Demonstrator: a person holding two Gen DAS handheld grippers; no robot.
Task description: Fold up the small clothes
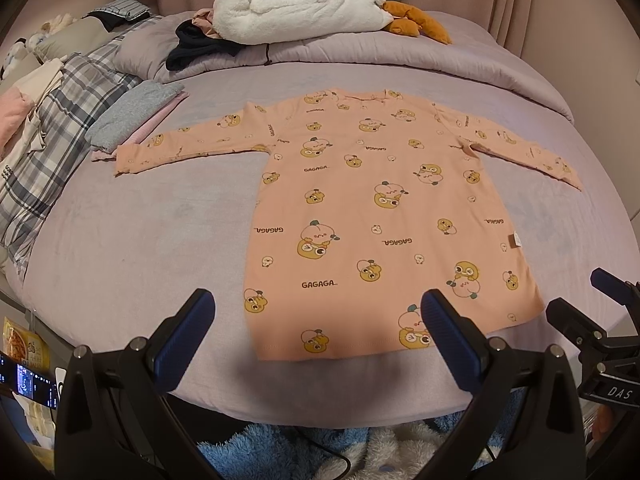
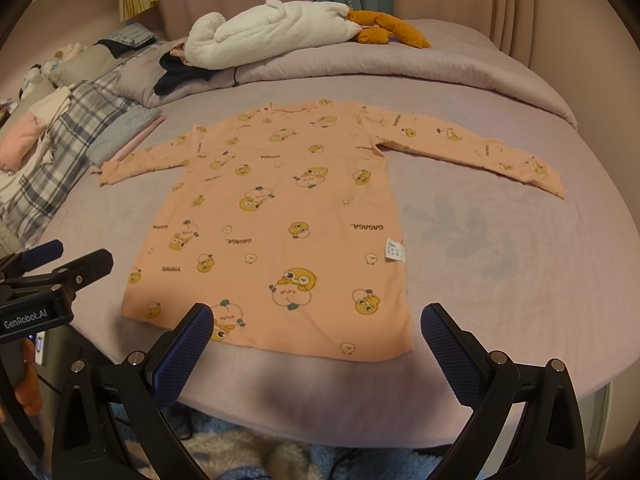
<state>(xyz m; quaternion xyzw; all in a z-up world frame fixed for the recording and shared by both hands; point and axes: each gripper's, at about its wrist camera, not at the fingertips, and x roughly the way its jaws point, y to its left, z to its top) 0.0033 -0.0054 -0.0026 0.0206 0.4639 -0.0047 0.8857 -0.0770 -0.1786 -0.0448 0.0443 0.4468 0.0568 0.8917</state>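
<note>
A small peach long-sleeved shirt (image 1: 372,208) (image 2: 280,216) printed with yellow cartoon figures and "GAGAGA" lies flat on the lilac bed, both sleeves spread out, hem toward me. My left gripper (image 1: 316,312) hovers open just short of the hem's left part, nothing between its blue pads. My right gripper (image 2: 316,324) is open too, above the hem's right part, empty. Each gripper shows at the edge of the other's view: the right gripper (image 1: 608,304) and the left gripper (image 2: 60,260). A white care label (image 2: 394,249) sticks out at the shirt's right side seam.
A grey folded garment on a pink one (image 1: 132,116) lies left of the shirt's sleeve. A plaid blanket (image 1: 68,120) is farther left. A white plush with orange feet (image 1: 304,10) rests on the rolled duvet (image 1: 400,56) behind. A blue fluffy rug (image 1: 280,448) covers the floor.
</note>
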